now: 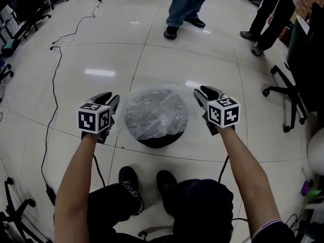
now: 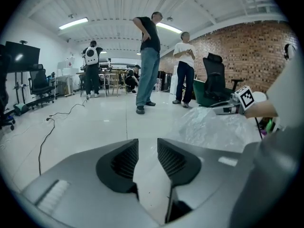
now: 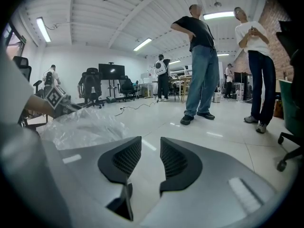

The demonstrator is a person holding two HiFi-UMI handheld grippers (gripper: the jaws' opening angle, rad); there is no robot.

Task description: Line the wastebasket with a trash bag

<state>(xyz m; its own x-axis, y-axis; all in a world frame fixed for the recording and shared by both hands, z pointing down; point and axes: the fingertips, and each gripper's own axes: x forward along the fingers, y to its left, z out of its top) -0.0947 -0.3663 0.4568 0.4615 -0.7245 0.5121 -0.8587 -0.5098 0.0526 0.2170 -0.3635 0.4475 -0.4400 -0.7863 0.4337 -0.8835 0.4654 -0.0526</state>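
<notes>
Black wastebasket on the tiled floor, just ahead of the seated person's shoes. A clear trash bag is spread across its mouth and draped over the rim. The left gripper is held just beside the bag's left edge and the right gripper just beside its right edge. Each pair of jaws stands partly apart, with only bare floor showing in the gap and nothing gripped.

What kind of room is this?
Probably an office or lab: rolling chairs, a cable across the shiny tile floor, and a big screen.
</notes>
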